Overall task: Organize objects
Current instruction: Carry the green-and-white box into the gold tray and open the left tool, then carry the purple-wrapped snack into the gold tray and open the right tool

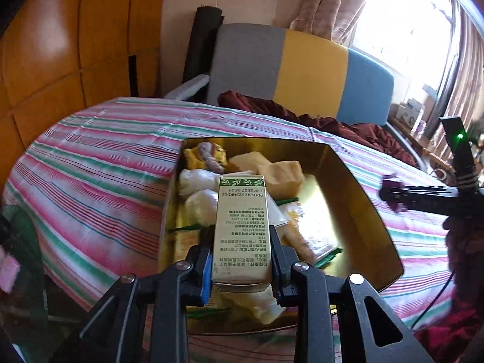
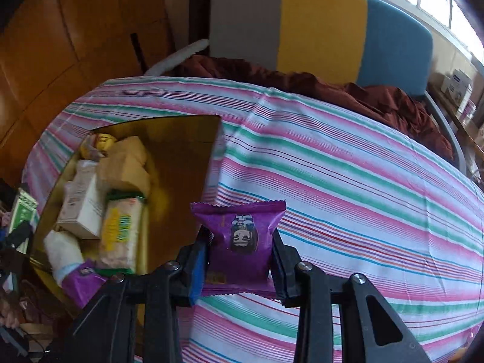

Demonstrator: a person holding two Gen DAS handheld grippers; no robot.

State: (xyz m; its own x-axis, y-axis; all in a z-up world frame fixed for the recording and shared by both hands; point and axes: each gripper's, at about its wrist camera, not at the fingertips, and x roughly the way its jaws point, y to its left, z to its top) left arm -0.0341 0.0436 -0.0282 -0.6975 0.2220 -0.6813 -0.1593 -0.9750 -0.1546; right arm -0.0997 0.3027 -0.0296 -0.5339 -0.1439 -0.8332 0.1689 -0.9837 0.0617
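Tongs of two handheld tools are seen from their own cameras, both over a bed with a pink, green and white striped sheet [image 2: 348, 175].

In the left view, the left tongs [image 1: 241, 260] are pinched on a tall cream box [image 1: 240, 230] printed with upside-down text and a green leaf band at its far end. The box sits at lower centre of the frame, held above a gold tray [image 1: 357, 199] that rests on the sheet. Inside the tray are seen tan blocks [image 1: 284, 175], white wrapped bundles [image 1: 196, 193] and a yellow packet partly hidden behind the box. At the right edge of the frame, the other black tool [image 1: 423, 199] is visible with a green light; its tips cannot be made out there.

In the right view, the right tongs [image 2: 240, 257] are pinched on a purple snack pouch [image 2: 239, 236] with zigzag edges and a small face picture, at lower centre of the frame, held above the sheet just right of the tray [image 2: 181, 151]. The tray fills the left of the frame and holds a white carton [image 2: 83, 208], a yellow and green packet [image 2: 121, 233] and a second purple pouch [image 2: 83, 284] at its near edge.

Beyond the bed, a grey, yellow and blue headboard [image 2: 317, 30], a dark red blanket [image 2: 332, 90] and a wooden wardrobe [image 1: 60, 45] at upper left are seen.
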